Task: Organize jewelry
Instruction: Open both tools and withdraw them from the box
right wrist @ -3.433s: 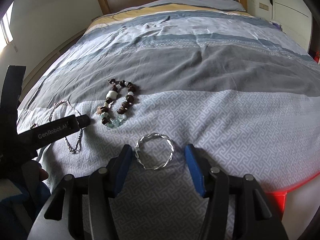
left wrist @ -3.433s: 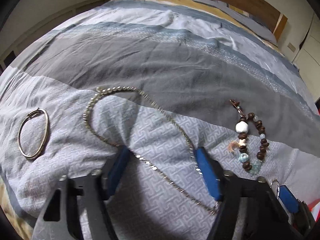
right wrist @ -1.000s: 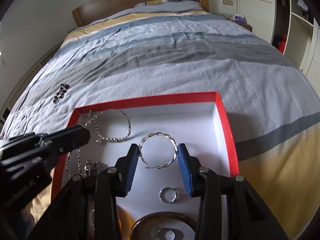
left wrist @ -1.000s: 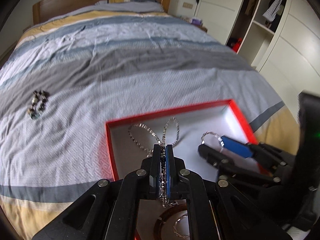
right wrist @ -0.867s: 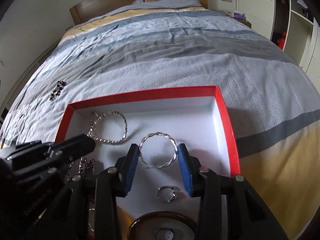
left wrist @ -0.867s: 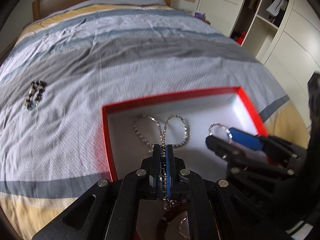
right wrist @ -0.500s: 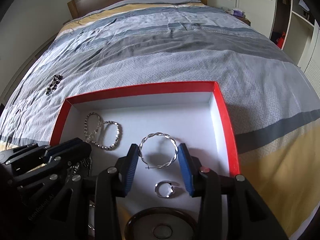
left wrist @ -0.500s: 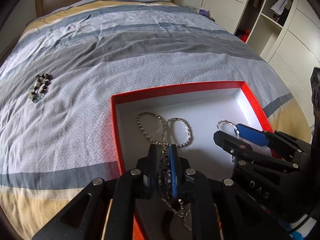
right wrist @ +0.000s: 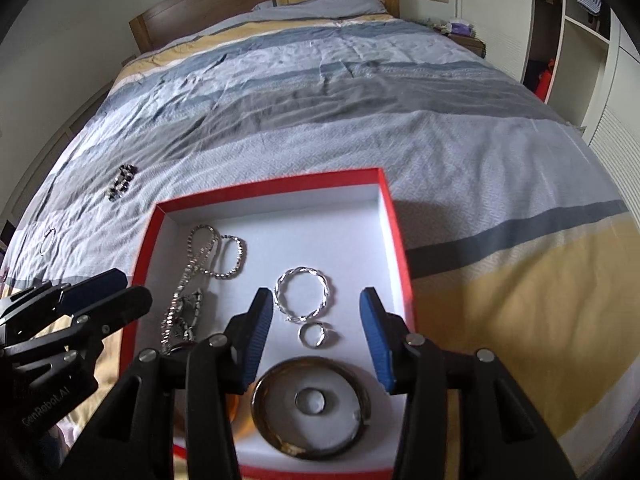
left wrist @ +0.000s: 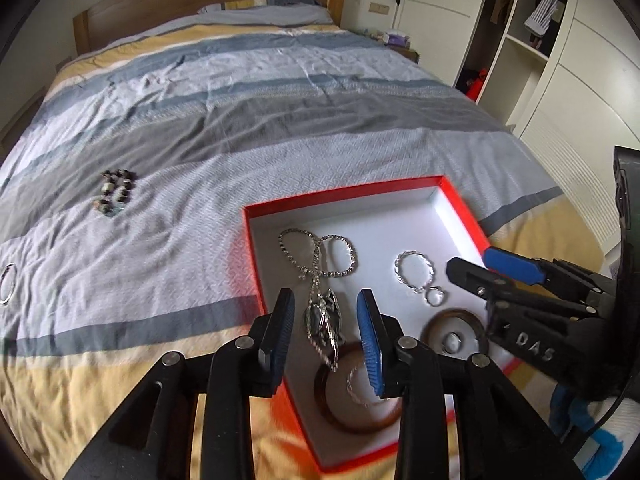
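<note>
A red box [left wrist: 348, 194] [right wrist: 268, 186] with a white floor lies on the bed. In it lie a silver chain necklace [left wrist: 316, 268] [right wrist: 200, 272], a twisted silver bangle [left wrist: 414, 272] [right wrist: 303, 294], a small ring [left wrist: 435, 296] [right wrist: 314, 335], a dark bangle [right wrist: 312, 402] and a brown bangle [left wrist: 352, 416]. My left gripper [left wrist: 326, 332] is open and empty above the necklace. My right gripper [right wrist: 318, 338] is open and empty above the twisted bangle and ring. A beaded bracelet [left wrist: 114, 196] [right wrist: 122, 182] and a thin hoop [left wrist: 7, 288] [right wrist: 47, 240] lie on the bedspread at the left.
The striped bedspread [left wrist: 240, 100] stretches to a wooden headboard [left wrist: 208, 4]. White wardrobes and open shelves [left wrist: 540, 40] stand at the right. The box sits near the bed's front edge.
Both grippers have opened. The left one let go of the necklace, the right one let go of the twisted bangle; both pieces now lie in the box.
</note>
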Tool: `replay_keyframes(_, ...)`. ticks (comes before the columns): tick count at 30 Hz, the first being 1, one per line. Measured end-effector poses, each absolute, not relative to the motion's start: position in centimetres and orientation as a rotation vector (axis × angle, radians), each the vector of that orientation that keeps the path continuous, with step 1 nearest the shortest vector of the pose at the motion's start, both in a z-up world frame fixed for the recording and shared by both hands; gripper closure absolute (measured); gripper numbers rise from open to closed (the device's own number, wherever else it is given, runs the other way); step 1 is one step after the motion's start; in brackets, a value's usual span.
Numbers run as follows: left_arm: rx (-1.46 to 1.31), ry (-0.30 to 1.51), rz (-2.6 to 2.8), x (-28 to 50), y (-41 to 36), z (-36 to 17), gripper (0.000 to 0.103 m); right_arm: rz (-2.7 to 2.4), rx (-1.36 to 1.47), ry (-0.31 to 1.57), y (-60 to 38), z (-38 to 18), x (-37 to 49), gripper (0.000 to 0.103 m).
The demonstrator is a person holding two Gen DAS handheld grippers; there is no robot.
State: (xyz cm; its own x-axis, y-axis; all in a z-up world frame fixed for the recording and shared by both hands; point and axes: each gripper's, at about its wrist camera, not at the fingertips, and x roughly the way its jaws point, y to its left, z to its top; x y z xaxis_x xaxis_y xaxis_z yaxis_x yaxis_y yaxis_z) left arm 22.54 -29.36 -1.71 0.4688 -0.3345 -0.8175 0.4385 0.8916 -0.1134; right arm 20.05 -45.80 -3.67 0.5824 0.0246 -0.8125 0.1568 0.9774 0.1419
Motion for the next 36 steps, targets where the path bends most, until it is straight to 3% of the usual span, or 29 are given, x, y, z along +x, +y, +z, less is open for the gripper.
replay_keyframes(6, 0.106, 0.910, -0.446, 18.7, -26.8, 1.9, 0.053, -0.072, 0.222, 0.887, -44.4, 0.0, 16.5, 0.060)
replay_keyframes(19, 0.121, 0.808, -0.406, 9.2, -19.6, 6.6, 0.032, -0.045, 0.207, 0.798, -38.2, 6.2, 8.6, 0.059)
replay_keyframes(36, 0.001, 0.735, -0.144, 1.9, -3.9, 8.3, 0.032, 0.075, 0.132, 0.701, -28.8, 11.5, 3.5, 0.055)
